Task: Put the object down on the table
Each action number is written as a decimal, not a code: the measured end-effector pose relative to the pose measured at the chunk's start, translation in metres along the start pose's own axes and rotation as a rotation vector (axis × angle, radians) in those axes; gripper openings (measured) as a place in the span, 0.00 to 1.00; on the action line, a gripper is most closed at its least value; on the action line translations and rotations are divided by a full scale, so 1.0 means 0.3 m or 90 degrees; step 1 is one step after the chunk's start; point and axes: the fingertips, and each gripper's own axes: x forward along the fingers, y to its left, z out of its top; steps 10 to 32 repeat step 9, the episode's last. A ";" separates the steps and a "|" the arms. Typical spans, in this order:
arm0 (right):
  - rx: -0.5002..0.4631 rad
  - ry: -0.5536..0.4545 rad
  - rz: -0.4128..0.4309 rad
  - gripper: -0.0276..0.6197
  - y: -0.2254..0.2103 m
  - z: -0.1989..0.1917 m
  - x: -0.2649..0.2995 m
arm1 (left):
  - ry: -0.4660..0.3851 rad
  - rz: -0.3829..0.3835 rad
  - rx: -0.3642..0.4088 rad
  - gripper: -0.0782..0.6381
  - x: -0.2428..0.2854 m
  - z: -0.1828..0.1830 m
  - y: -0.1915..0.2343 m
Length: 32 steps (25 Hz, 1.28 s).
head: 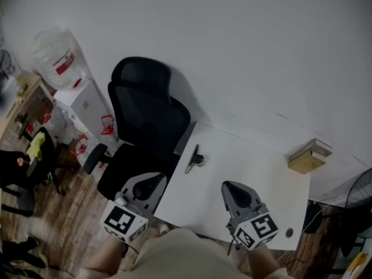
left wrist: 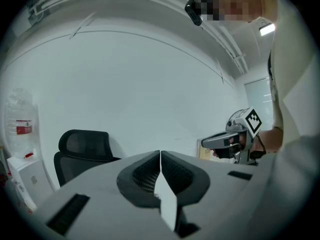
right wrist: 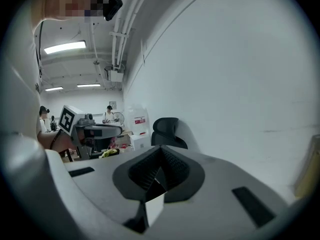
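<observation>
A small dark object [head: 195, 158] lies on the white table [head: 256, 173], near its left edge, and nothing touches it. My left gripper [head: 156, 182] hovers over the table's near left corner, short of the object. In the left gripper view its jaws [left wrist: 160, 156] are shut with nothing between them. My right gripper [head: 231, 189] hangs over the near middle of the table, to the right of the object. Its jaws [right wrist: 161, 153] are shut and empty too. Each gripper shows in the other's view: the right gripper [left wrist: 235, 139] and the left gripper [right wrist: 92, 133].
A black office chair [head: 145, 127] stands against the table's left side. A tan box [head: 308, 156] sits at the table's far right corner. Water bottles [head: 55, 57] and a white cabinet [head: 84, 100] stand at the left, a fan [head: 357, 193] at the right. The wall runs behind the table.
</observation>
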 end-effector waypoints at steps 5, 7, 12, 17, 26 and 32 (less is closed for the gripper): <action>0.000 -0.007 -0.011 0.08 -0.007 0.016 -0.002 | -0.010 -0.003 0.001 0.14 -0.006 0.021 0.006; 0.005 -0.009 -0.014 0.08 -0.004 0.018 -0.005 | -0.015 -0.006 -0.002 0.14 -0.013 0.025 -0.001; 0.010 -0.013 -0.019 0.08 0.000 0.021 -0.011 | -0.019 -0.010 -0.004 0.14 -0.020 0.029 -0.010; 0.010 -0.013 -0.019 0.08 0.000 0.021 -0.011 | -0.019 -0.010 -0.004 0.14 -0.020 0.029 -0.010; 0.010 -0.013 -0.019 0.08 0.000 0.021 -0.011 | -0.019 -0.010 -0.004 0.14 -0.020 0.029 -0.010; 0.010 -0.013 -0.019 0.08 0.000 0.021 -0.011 | -0.019 -0.010 -0.004 0.14 -0.020 0.029 -0.010</action>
